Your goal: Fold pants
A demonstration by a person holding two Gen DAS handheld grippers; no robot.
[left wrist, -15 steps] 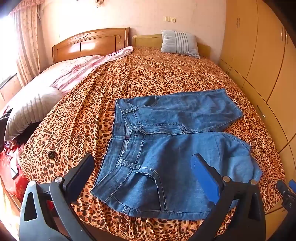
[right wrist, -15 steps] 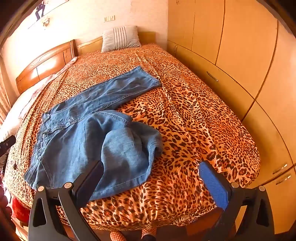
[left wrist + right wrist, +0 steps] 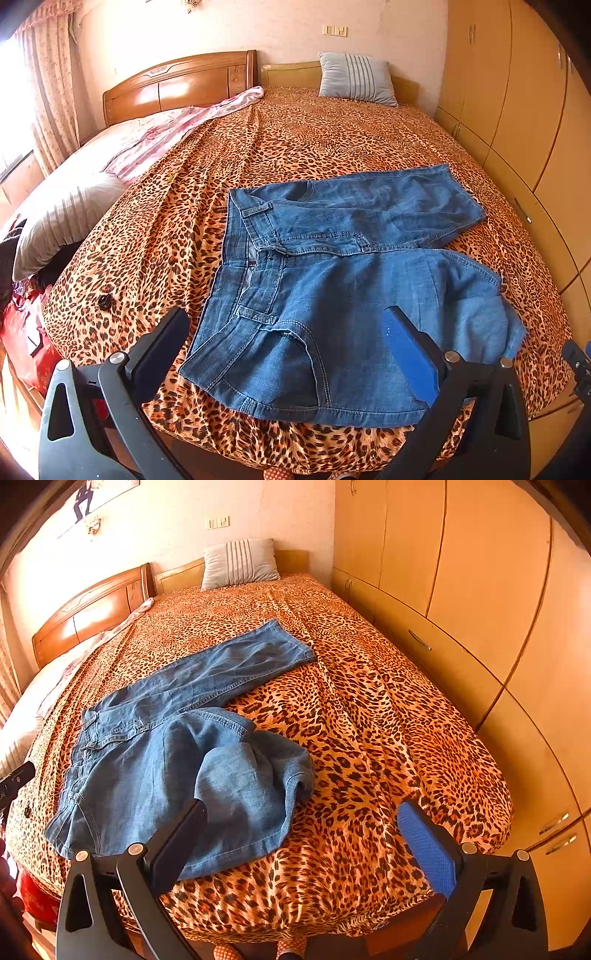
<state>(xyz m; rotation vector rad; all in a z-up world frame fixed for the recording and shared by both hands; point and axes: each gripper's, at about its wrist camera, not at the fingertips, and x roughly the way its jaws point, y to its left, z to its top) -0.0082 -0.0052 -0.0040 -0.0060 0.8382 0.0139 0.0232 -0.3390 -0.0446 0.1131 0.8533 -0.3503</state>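
Note:
Blue denim pants (image 3: 332, 295) lie on the leopard-print bed (image 3: 295, 147), waistband to the left. The far leg lies straight toward the wardrobe. The near leg is folded back on itself in a rumpled heap (image 3: 251, 775). My left gripper (image 3: 284, 332) is open and empty, hovering above the near waistband and pocket. My right gripper (image 3: 303, 823) is open and empty, above the near bed edge, its left finger over the folded leg's hem. The pants also show in the right wrist view (image 3: 166, 746).
Wooden wardrobe doors and drawers (image 3: 480, 627) run close along the bed's right side. A grey striped pillow (image 3: 354, 79) leans at the headboard. Pink bedding (image 3: 155, 136) and another pillow (image 3: 62, 218) lie on the left. Red items (image 3: 22, 339) sit by the bed's left corner.
Both grippers have shifted only slightly; the views are nearly the same. The pants have not moved.

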